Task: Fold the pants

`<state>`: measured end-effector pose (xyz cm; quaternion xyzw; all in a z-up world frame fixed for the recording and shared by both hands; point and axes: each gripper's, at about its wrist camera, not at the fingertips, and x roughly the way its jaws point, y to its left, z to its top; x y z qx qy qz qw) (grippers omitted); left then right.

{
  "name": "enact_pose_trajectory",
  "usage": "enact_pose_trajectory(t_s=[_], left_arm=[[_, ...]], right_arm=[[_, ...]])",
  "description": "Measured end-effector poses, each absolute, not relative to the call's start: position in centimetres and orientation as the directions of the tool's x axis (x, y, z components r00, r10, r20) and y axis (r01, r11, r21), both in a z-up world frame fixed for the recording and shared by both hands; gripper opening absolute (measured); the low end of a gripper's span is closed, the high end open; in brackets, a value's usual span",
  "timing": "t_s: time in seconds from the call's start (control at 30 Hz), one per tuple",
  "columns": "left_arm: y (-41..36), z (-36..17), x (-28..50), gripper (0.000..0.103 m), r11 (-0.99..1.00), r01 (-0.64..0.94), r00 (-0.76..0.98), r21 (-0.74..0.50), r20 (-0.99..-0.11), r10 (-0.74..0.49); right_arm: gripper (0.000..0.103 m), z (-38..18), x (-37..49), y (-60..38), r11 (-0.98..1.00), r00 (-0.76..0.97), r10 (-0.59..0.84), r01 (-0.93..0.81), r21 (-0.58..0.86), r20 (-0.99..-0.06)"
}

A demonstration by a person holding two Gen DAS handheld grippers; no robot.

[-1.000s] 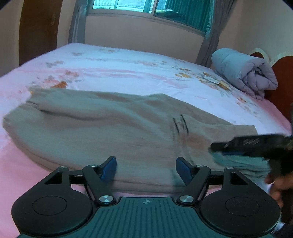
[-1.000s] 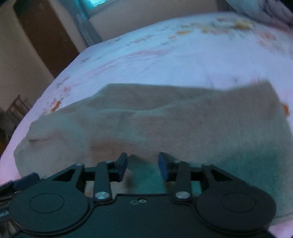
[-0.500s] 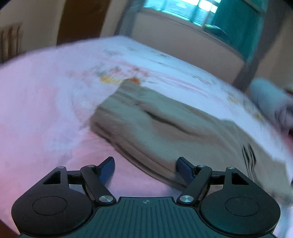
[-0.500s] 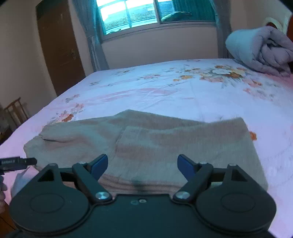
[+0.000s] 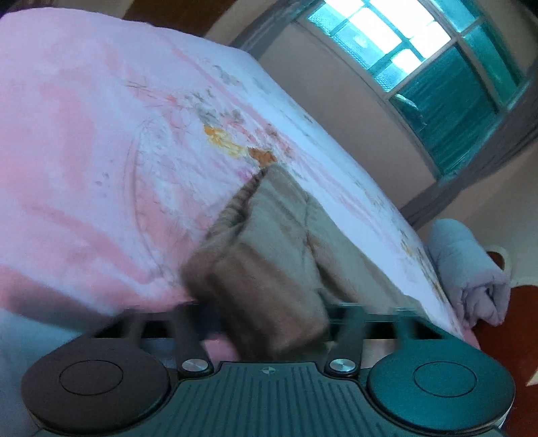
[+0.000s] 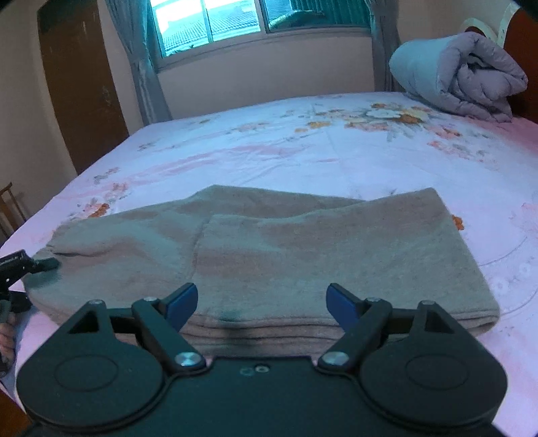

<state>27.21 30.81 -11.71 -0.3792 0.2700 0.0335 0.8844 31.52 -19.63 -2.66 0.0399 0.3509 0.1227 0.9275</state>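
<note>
We record a bed (image 6: 336,148) covered with a pink floral sheet, smooth and lightly creased. A rolled grey quilt (image 6: 457,77), puffy and stitched, sits at the far right corner against a wooden headboard (image 6: 519,37). Behind the far edge stands a window (image 6: 235,20) with grey curtains (image 6: 141,67); a brown wooden door (image 6: 80,84) is at the left. Nothing lies on the sheet between the garment and the far edge.

The pants (image 6: 269,255), beige soft knit with ribbed cuffs, lie folded into a long flat band along the near edge of the bed, the layered fold edges facing us.

The right gripper (image 6: 261,302) hovers at that near edge with its blue-padded jaws spread wide, no cloth between them.

The left gripper (image 5: 269,322) is at the pants' left end, near the left edge of the bed. Its jaws have just been closing; the ribbed cuff sits between them, but blur hides the pads, so we cannot tell whether they pinch it.
</note>
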Motion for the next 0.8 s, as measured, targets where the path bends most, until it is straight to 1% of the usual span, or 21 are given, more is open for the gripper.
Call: enact_pose_trajectory(t_s=[0.03,0.13,0.2,0.27,0.3,0.33,0.4,0.53,0.57,0.6,0.63,0.67,0.7,0.8], left_arm=[[30.6,-11.1,26.6,0.039,0.708,-0.242,0.87,-0.663,-0.472,-0.145],[29.3,-8.4,25.6,0.039,0.761,-0.181,0.898,-0.623,-0.421,-0.131],[28.7,-6.6,25.4,0.039,0.767,-0.146,0.912,-0.625,-0.385,-0.14],[27.9,-4.9,25.5,0.039,0.784,-0.122,0.919,-0.609,-0.367,-0.142],[27.4,-4.2,25.7,0.039,0.796,-0.113,0.919,-0.595,-0.367,-0.144],[26.9,-3.6,25.9,0.039,0.807,-0.095,0.919,-0.583,-0.364,-0.154],[26.0,-2.8,26.2,0.039,0.825,-0.08,0.918,-0.56,-0.364,-0.158],[25.3,-1.6,26.4,0.039,0.832,-0.097,0.914,-0.546,-0.379,-0.142],[25.0,-1.0,26.4,0.039,0.835,-0.096,0.914,-0.542,-0.38,-0.142],[24.6,-0.1,26.5,0.039,0.842,-0.082,0.916,-0.533,-0.373,-0.147],[23.8,0.9,26.6,0.039,0.856,-0.065,0.919,-0.513,-0.366,-0.149],[22.8,1.9,26.1,0.039,0.869,-0.046,0.921,-0.493,-0.358,-0.154],[21.5,2.9,26.1,0.039,0.882,-0.019,0.922,-0.471,-0.349,-0.166],[15.9,6.1,27.4,0.039,0.91,0.082,0.917,-0.407,-0.327,-0.229]], right_arm=[[0.077,-2.8,31.7,-19.2,0.967,0.724,0.253,-0.207,0.148,-0.641],[0.077,-3.2,31.7,-17.3,0.96,0.722,0.26,-0.265,0.092,-0.641],[0.077,-3.7,31.6,-15.6,0.952,0.726,0.245,-0.306,0.018,-0.643],[0.083,-4.4,31.5,-14.0,0.937,0.725,0.227,-0.344,-0.057,-0.65],[0.087,-5.6,31.7,-12.7,0.919,0.71,0.169,-0.365,-0.152,-0.684],[0.088,-7.2,31.8,-11.5,0.884,0.692,0.117,-0.399,-0.242,-0.712],[0.09,-8.4,31.1,-11.2,0.874,0.733,0.115,-0.396,-0.283,-0.671],[0.089,-8.3,30.8,-11.5,0.895,0.736,0.119,-0.37,-0.249,-0.666],[0.087,-7.6,30.9,-12.0,0.907,0.731,0.138,-0.365,-0.21,-0.669],[0.084,-6.1,30.3,-13.3,0.929,0.757,0.184,-0.342,-0.14,-0.627],[0.093,-4.9,29.5,-14.6,0.948,0.797,0.203,-0.306,-0.091,-0.569],[0.097,-3.7,28.7,-16.3,0.963,0.832,0.211,-0.267,-0.037,-0.512],[0.097,-3.1,28.5,-17.8,0.97,0.841,0.216,-0.243,0.009,-0.496],[0.096,-2.3,28.8,-23.3,0.977,0.829,0.202,-0.136,0.163,-0.522]])
